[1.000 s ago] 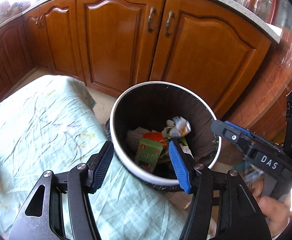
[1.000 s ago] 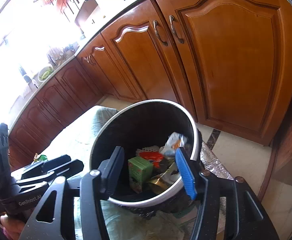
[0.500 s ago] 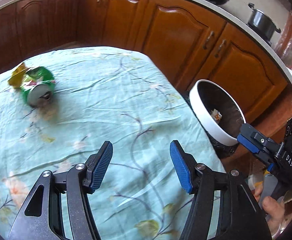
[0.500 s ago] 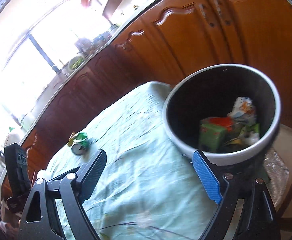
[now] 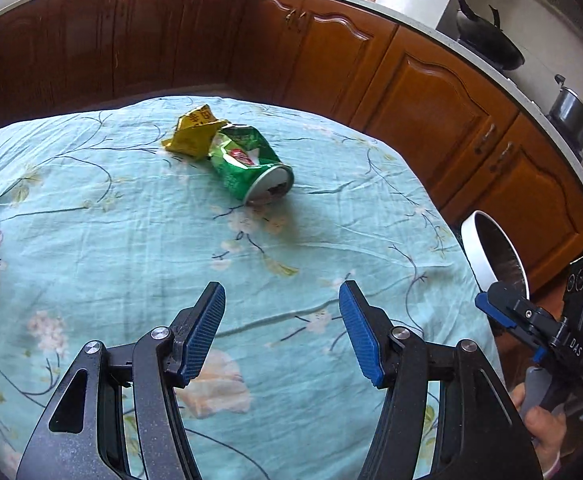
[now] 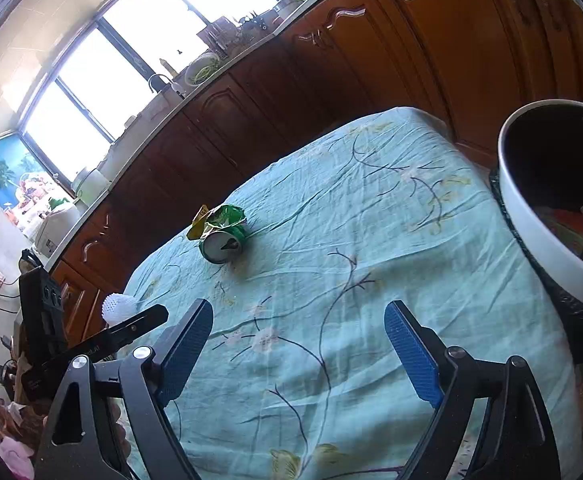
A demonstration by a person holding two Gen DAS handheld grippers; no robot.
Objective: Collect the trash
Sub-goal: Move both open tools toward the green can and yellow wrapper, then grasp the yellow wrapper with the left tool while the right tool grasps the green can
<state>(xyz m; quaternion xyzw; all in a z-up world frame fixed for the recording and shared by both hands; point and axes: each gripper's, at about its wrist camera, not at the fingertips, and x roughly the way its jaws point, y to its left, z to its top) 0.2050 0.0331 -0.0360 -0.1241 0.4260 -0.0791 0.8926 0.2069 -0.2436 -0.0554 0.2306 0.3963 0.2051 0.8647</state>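
A crushed green can [image 5: 251, 168] lies on its side on the teal flowered tablecloth [image 5: 111, 240], touching a crumpled yellow wrapper [image 5: 195, 132] behind it. My left gripper [image 5: 282, 292] hovers open and empty over the cloth, well short of the can. The right wrist view has the can [image 6: 223, 236] and wrapper [image 6: 197, 224] farther off to the left. My right gripper [image 6: 299, 310] stands wide open with nothing between its fingers. The white-rimmed trash bin [image 6: 531, 216] with rubbish inside sits at the table's right edge, and its rim [image 5: 487, 256] shows in the left wrist view.
A white netted foam ball [image 6: 117, 308] lies near the table's left edge. Wooden kitchen cabinets [image 5: 431, 92] curve around behind the table. A person's hand [image 5: 543, 432] holds the right gripper at the right.
Both grippers swung left from above the bin to over the tablecloth. The can and wrapper came into view. The right jaws spread wider.
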